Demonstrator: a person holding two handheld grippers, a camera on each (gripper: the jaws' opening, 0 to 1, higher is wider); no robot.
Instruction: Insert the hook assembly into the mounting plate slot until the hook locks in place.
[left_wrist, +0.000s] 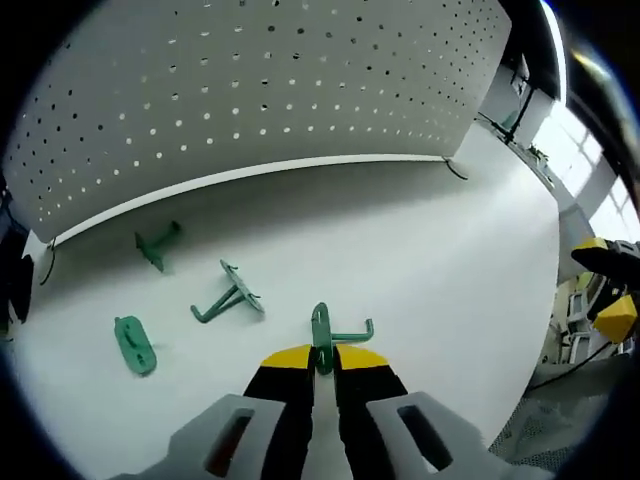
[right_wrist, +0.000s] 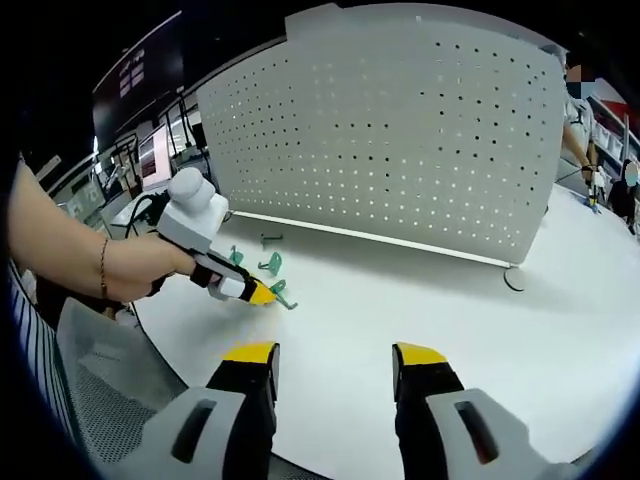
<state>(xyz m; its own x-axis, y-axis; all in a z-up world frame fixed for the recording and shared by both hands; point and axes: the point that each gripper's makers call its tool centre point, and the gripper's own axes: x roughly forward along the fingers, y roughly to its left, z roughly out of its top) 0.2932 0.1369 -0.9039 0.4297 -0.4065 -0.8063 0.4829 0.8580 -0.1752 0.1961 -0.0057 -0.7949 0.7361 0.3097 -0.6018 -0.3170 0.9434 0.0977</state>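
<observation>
Base of green hook hidden between jaws, possibly gripped.

On the table, the pegboard stands upright along the far edge. In front of it lie four hooks: one nearest the board at the left, another just in front and to its right, a third nearer and furthest left. The fourth hook sits right at the tips of the left gripper, between them. In the right gripper view, the right gripper hangs over the table's near part, well apart from the hooks, with the left gripper to its left.
</observation>
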